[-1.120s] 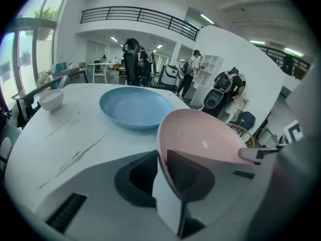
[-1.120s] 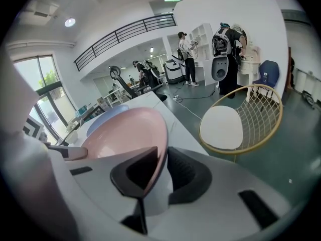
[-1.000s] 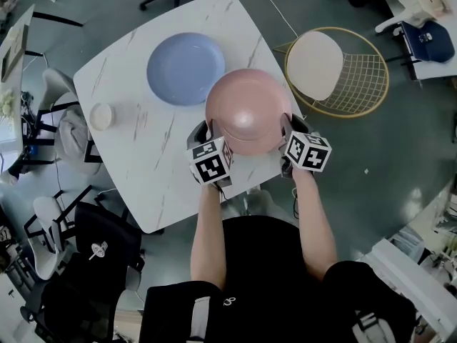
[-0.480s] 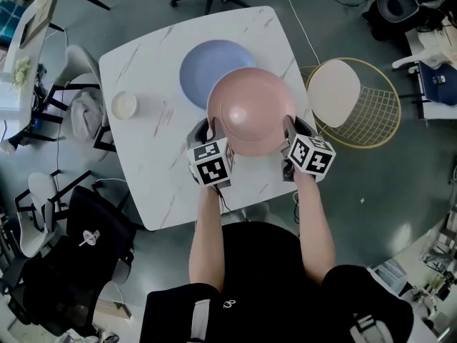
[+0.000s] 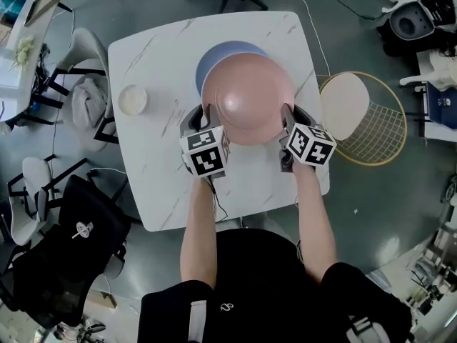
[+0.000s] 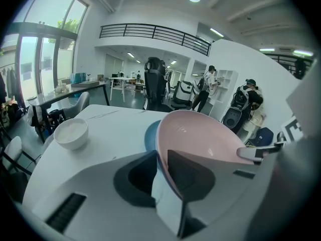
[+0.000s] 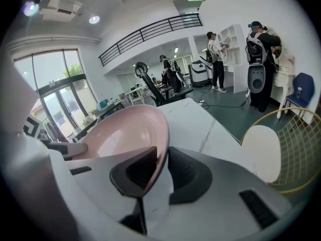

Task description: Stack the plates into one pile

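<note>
A pink plate (image 5: 248,95) hangs above the white marble table (image 5: 157,156), carried between both grippers. My left gripper (image 5: 202,113) is shut on its left rim, which sits between the two fingers in the left gripper view (image 6: 161,157); its jaws have just been opening slightly with the rim still between them. On the opposite rim my right gripper (image 5: 287,113) is shut, the edge of the plate (image 7: 125,132) running between its pads. The blue plate (image 5: 214,54) lies on the table under the pink one, only its far-left arc showing (image 6: 150,136).
A small white bowl (image 5: 133,99) stands on the table to the left. A gold wire chair with a pale seat (image 5: 360,116) is beside the table's right edge. Grey chairs (image 5: 86,98) and a black chair (image 5: 78,234) stand on the left.
Both grippers have carried the pink plate away from the person and leftward, from beside the blue plate to over it. The blue plate is now mostly covered.
</note>
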Demonstrator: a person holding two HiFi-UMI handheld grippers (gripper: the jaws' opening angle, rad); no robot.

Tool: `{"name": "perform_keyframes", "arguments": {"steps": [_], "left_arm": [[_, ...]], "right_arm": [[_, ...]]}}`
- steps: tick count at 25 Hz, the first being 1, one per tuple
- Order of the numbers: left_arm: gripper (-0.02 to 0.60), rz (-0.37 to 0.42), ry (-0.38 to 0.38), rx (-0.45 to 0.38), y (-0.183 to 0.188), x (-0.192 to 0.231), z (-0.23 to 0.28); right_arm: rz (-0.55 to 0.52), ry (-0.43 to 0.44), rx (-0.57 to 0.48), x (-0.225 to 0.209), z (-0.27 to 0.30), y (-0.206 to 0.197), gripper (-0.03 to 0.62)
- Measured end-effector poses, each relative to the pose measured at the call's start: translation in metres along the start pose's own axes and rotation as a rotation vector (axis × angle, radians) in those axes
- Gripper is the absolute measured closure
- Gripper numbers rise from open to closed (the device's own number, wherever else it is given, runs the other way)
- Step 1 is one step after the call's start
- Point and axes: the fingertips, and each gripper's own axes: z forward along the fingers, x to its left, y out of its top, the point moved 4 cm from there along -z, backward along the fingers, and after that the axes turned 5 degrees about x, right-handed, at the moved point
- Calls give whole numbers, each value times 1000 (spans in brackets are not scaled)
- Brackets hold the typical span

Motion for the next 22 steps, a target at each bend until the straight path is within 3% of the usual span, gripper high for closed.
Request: {"name": "perform_keyframes", "arguments": {"steps": [13,16,22], "left_arm": [[494,29,-9,-3,28,22,44],[434,66,-8,-15,30,23,49],[443,66,-7,-13,22,16,44]], "right_arm": [[-4,-30,12,11,48,25,511],[-13,-43,-12,15,51,32,452],[-55,-38,-24,20,39,27,477]]}}
